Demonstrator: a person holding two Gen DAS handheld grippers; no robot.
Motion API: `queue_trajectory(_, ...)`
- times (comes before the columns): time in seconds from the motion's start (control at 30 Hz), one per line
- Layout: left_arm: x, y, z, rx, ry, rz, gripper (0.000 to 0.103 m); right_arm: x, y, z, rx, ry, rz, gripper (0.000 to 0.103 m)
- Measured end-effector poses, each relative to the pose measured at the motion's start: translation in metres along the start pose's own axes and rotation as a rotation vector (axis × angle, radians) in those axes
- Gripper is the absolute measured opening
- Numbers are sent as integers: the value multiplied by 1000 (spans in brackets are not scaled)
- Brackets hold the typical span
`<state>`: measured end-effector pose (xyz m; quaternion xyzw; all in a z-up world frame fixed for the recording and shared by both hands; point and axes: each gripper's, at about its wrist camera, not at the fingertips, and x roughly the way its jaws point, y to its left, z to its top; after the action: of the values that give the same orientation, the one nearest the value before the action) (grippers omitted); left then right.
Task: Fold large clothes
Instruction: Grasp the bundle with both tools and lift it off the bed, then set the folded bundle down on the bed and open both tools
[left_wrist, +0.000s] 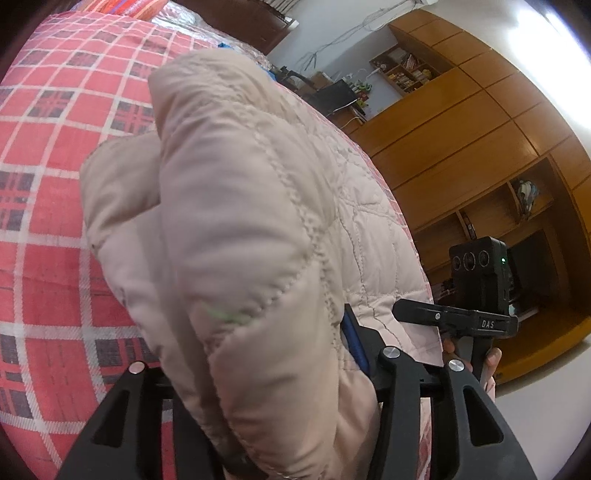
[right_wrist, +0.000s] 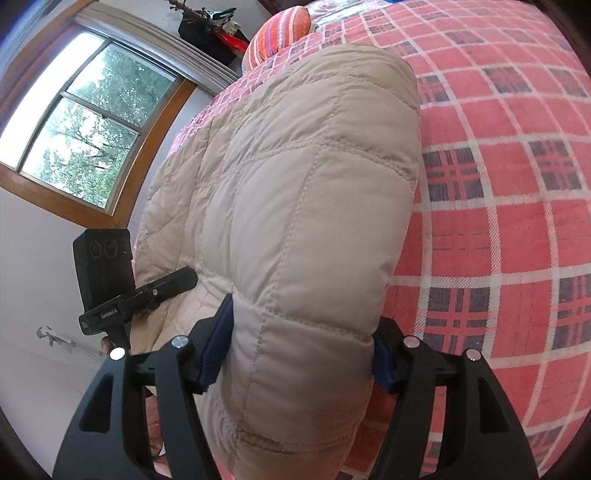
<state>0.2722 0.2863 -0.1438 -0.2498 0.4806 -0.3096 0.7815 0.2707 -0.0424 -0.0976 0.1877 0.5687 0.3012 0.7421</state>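
Note:
A beige quilted puffer jacket (left_wrist: 236, 206) lies on a bed with a red plaid cover (left_wrist: 51, 155). In the left wrist view a thick fold of it bulges up between the black arms of my left gripper (left_wrist: 258, 369), which is shut on the fabric; the left fingertip is buried under the cloth. In the right wrist view the jacket (right_wrist: 295, 192) is bunched between the blue pads (right_wrist: 216, 347) of my right gripper (right_wrist: 299, 350), shut on it. Each view shows the other gripper at the jacket's edge: the right gripper (left_wrist: 417, 310) and the left gripper (right_wrist: 184, 277).
A wooden wardrobe with open shelves (left_wrist: 480, 140) stands beyond the bed's right side. A window (right_wrist: 81, 125) is in the wall on the other side. An orange striped pillow (right_wrist: 280, 29) lies at the bed's head. The plaid cover (right_wrist: 498, 221) stretches wide beside the jacket.

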Motion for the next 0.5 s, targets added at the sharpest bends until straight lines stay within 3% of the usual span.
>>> queue_trajectory(0.37, 9, -17, 4, 28, -14, 49, 58, 4, -13, -13, 18, -46, 30, 71)
queue_trajectory(0.5, 0, -27, 3, 8, -25, 109, 68, -13, -4, -25, -13, -83, -28, 85)
